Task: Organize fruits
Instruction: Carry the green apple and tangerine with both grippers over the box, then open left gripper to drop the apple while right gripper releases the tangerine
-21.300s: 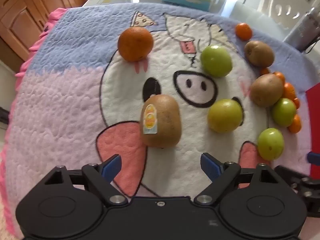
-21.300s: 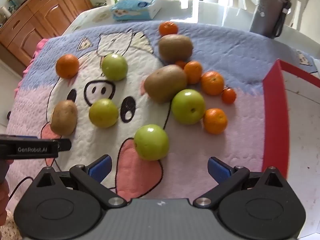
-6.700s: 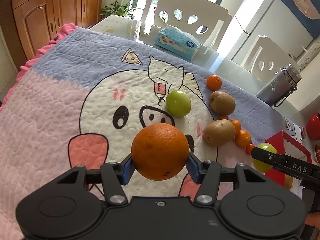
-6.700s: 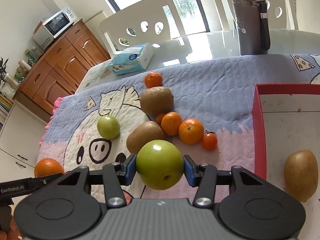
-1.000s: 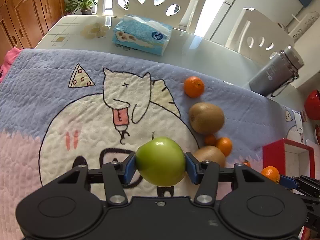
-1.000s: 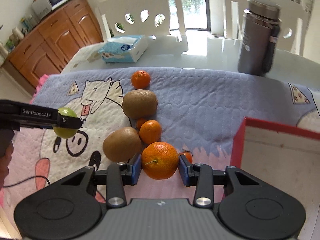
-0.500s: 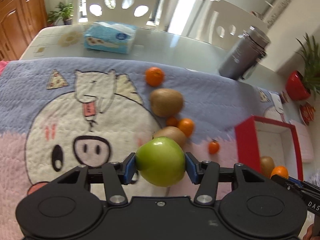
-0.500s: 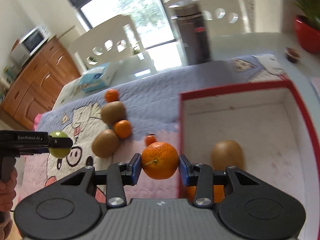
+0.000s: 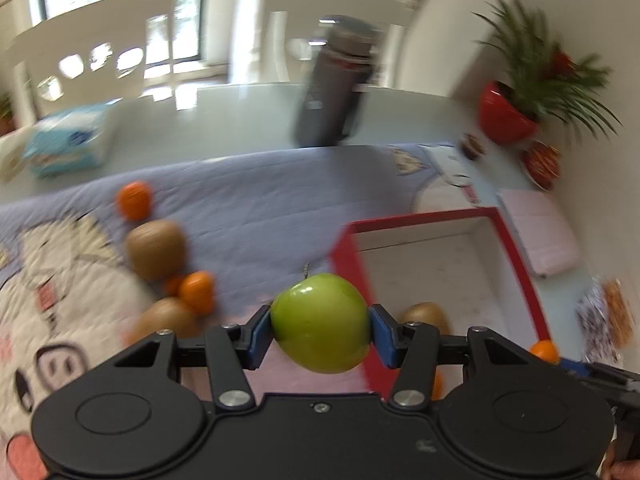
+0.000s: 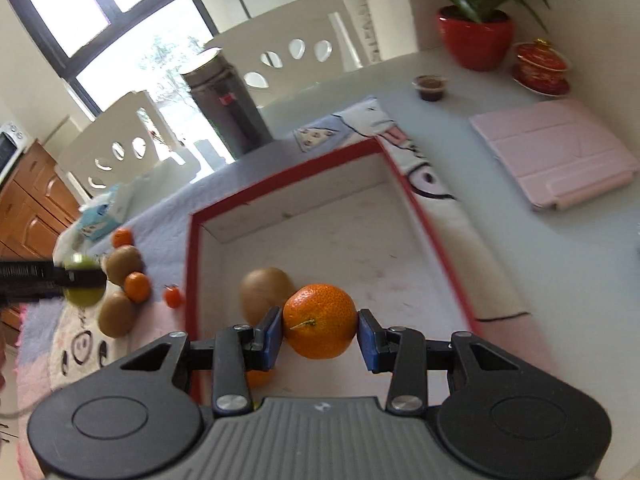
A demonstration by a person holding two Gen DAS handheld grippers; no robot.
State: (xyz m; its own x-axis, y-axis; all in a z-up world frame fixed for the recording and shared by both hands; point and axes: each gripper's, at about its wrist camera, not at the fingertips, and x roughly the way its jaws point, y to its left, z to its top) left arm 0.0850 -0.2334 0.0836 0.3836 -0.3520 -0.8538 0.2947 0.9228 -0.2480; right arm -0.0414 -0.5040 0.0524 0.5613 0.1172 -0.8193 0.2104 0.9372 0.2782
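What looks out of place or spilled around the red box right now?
Nothing stands out. The left tool grips a green apple, the right tool a mandarin over the red box, where a kiwi lies intact.

You're working in bright daylight from the dark-framed window (image 10: 100, 20) behind the white cut-out chairs (image 10: 280, 56) — its panes blow out white. The pale glossy tabletop (image 9: 240, 112) carries glare. Your left wrist view is heavily motion-smeared; the right is sharper, softening leftward. Both bend at the fisheye edges, corners black.
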